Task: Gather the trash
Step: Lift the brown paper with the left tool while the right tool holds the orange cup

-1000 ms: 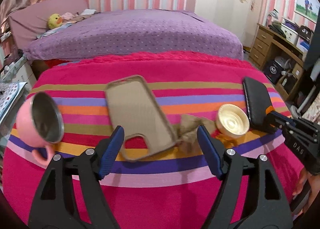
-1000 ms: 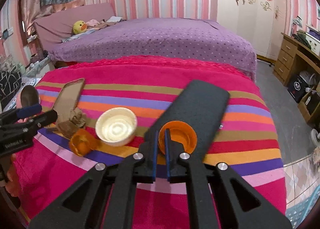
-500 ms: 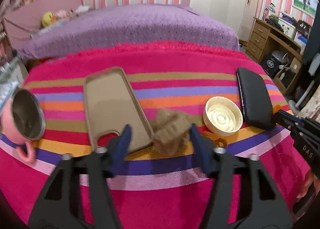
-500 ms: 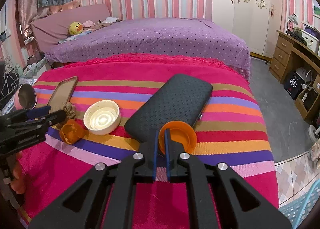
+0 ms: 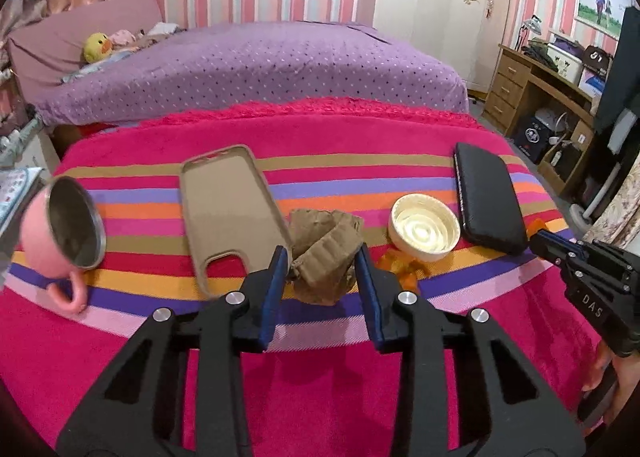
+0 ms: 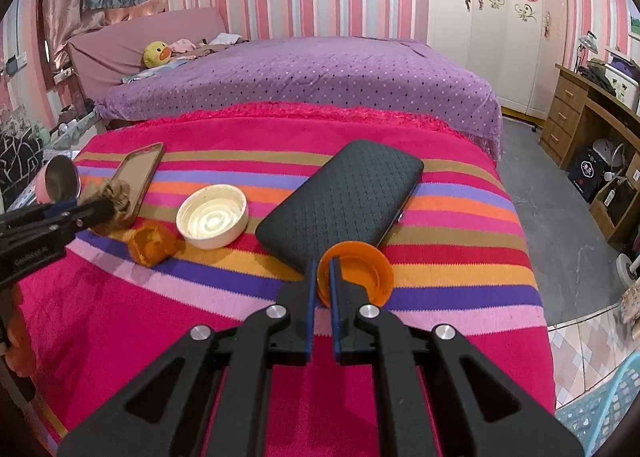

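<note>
Two pieces of trash are in the grippers' reach; the crumpled brown cardboard (image 5: 326,257) lies on the striped pink blanket (image 5: 320,377) between the blue fingers (image 5: 276,277) of the left gripper (image 5: 322,267), whose jaws stand apart on either side of it, close to its edges, though whether they touch it I cannot tell; the orange cap (image 6: 356,273) sits with its rim pinched in the right gripper (image 6: 323,277), whose jaws are clamped on the cap's wall, the cap raised just above the blanket's purple stripe. Just right of the cardboard lies a crumpled orange wrapper (image 6: 152,243), and beside that a white lid (image 6: 212,215) with its hollow side up; the lid is near the black textured case (image 6: 340,201), which lies flat and angled toward the far right. Left of the cardboard, touching it or nearly so, a tan phone case (image 5: 234,213) lies open side up; farther left a pink mug (image 5: 60,233) with a metal lining lies tipped on its side, handle down. Behind the surface stands a bed with a purple dotted cover (image 5: 248,69), a yellow duck plush (image 5: 96,47) at its head; a wooden desk (image 5: 532,97) stands at the far right.
</note>
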Motion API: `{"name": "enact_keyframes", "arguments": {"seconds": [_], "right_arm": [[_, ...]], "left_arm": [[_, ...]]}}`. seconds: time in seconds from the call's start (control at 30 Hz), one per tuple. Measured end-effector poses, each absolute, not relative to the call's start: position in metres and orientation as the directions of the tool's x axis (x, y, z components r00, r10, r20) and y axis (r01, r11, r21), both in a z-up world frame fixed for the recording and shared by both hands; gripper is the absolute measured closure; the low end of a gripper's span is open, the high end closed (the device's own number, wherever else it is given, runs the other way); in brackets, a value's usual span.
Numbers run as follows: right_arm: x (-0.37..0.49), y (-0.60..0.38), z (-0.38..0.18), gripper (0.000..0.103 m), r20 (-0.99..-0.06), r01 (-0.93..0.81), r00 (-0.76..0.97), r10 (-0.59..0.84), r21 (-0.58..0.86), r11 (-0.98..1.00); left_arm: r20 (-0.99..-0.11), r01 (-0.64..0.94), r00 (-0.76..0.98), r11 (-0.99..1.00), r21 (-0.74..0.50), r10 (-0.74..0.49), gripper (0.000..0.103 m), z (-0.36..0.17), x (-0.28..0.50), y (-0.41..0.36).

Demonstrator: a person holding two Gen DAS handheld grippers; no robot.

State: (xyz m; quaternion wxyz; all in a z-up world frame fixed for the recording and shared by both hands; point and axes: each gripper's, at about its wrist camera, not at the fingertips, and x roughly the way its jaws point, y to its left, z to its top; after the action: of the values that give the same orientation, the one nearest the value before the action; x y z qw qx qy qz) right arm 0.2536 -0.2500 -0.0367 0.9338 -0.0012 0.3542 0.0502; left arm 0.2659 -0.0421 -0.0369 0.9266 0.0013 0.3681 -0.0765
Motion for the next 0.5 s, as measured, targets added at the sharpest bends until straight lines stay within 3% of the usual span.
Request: {"name": "enact_keyframes", "arguments": {"seconds": [0.5], "right_arm": [[0.206, -0.261, -0.032, 0.096, -0.651, -0.123, 0.753, 0.102, 0.013, 0.992]], "left_arm": [[-0.658, 0.111, 0.748, 0.994, 0.001, -0.083, 0.070, -0.022, 0.218, -0.051]]}}
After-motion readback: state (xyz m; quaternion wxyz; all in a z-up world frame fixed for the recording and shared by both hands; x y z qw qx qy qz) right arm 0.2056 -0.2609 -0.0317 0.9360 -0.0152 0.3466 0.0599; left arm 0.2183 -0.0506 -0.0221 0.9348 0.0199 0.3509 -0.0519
